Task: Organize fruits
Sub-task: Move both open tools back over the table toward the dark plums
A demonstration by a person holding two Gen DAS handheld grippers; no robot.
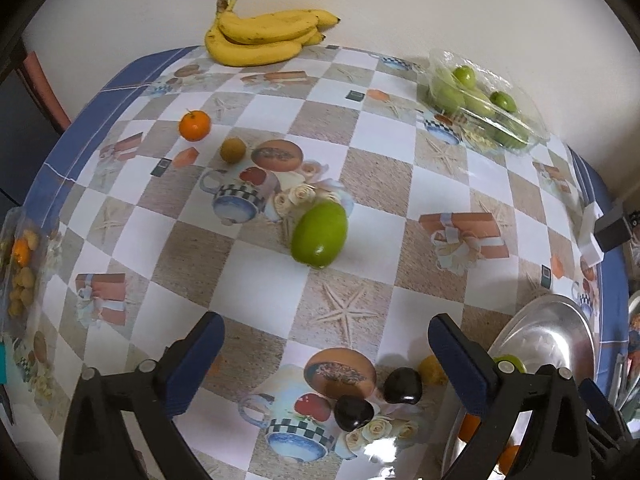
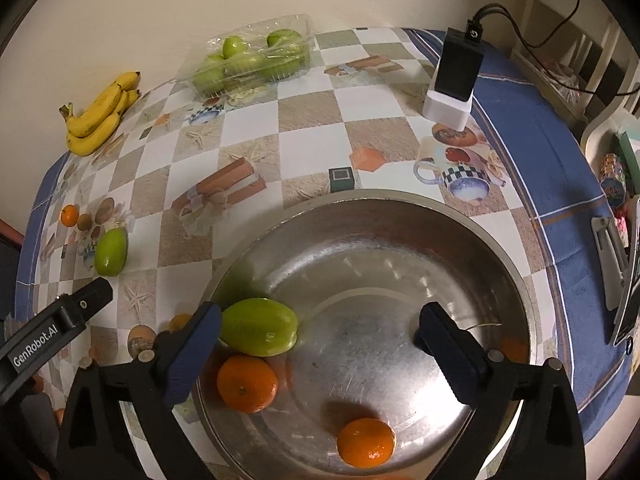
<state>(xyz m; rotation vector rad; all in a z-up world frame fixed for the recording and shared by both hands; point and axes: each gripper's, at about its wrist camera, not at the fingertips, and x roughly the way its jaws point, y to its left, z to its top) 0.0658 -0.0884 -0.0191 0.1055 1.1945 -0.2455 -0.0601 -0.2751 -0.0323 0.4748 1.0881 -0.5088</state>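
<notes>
Fruits sit clear of both my grippers: right gripper (image 2: 320, 344) gapes empty over the steel bowl (image 2: 400, 216), where a green fruit (image 2: 258, 332) lies. Left gripper (image 1: 326, 356) spread wide, empty; next I'd reach for the loose green one (image 1: 319, 235) on the table.

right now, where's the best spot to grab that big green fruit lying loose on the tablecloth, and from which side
Grip the green fruit across its narrow middle, coming down from above with the open left gripper. It is oval and lies on its side on the tablecloth, long axis tilted in the left wrist view, so the fingers should straddle the short width; the rounded ends would likely slip. Nothing touches it, so both sides are free.
</notes>
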